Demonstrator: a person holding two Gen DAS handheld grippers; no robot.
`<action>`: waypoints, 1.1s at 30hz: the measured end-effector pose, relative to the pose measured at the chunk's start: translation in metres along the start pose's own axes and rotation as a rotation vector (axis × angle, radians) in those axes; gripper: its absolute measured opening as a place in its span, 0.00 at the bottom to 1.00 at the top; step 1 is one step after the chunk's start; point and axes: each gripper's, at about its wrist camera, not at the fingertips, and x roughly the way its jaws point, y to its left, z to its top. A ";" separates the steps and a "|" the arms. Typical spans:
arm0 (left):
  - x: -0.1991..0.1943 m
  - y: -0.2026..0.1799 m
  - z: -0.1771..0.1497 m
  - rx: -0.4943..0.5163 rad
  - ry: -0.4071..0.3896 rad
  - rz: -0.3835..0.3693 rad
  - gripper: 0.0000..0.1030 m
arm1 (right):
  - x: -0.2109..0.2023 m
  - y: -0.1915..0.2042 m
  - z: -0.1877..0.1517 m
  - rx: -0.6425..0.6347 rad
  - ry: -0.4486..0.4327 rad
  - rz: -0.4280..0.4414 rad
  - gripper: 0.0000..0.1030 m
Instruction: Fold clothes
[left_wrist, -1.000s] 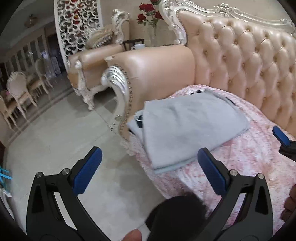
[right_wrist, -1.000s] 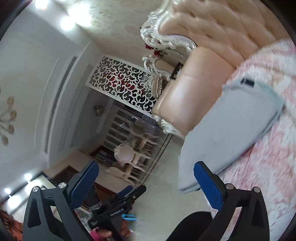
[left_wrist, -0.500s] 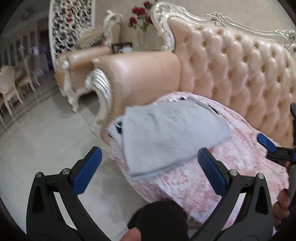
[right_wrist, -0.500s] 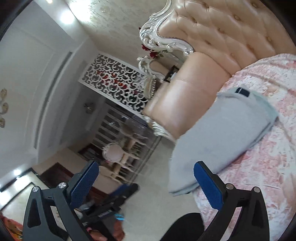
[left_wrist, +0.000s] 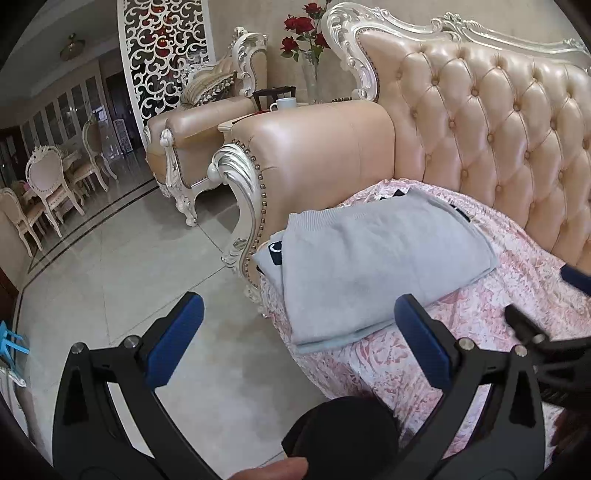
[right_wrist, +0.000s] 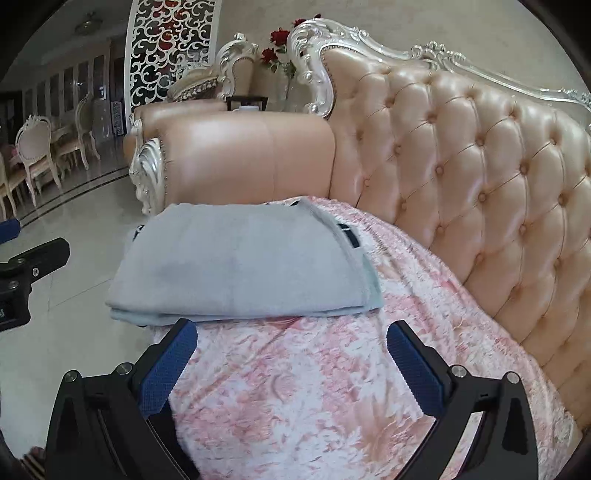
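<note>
A folded light-grey garment (left_wrist: 373, 258) lies flat on the pink floral sofa cover (left_wrist: 498, 306), at the seat's left end beside the armrest. It also shows in the right wrist view (right_wrist: 243, 262), with a dark label at its far right edge. My left gripper (left_wrist: 295, 332) is open and empty, held off the sofa's front edge, short of the garment's near corner. My right gripper (right_wrist: 290, 356) is open and empty, low over the cover just in front of the garment's near fold. Neither touches the cloth.
The padded armrest (left_wrist: 317, 155) bounds the garment on the left, and the tufted backrest (right_wrist: 480, 177) runs behind. Tiled floor (left_wrist: 122, 280) lies left of the sofa. An armchair (left_wrist: 199, 125), side table with cup and dining chairs stand farther back.
My right gripper has swung from a tilted view toward the ceiling down to level, low in front of the garment. My left gripper has shifted slightly; the garment has not moved.
</note>
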 end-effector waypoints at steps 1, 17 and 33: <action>-0.001 0.001 0.001 -0.008 0.003 -0.005 1.00 | 0.002 0.003 0.003 0.008 0.009 0.006 1.00; -0.021 -0.006 0.013 -0.080 0.042 -0.097 1.00 | -0.015 0.025 -0.005 -0.050 -0.009 0.034 1.00; -0.037 -0.022 0.013 -0.033 0.062 -0.093 1.00 | -0.013 0.027 0.006 -0.029 0.034 0.005 1.00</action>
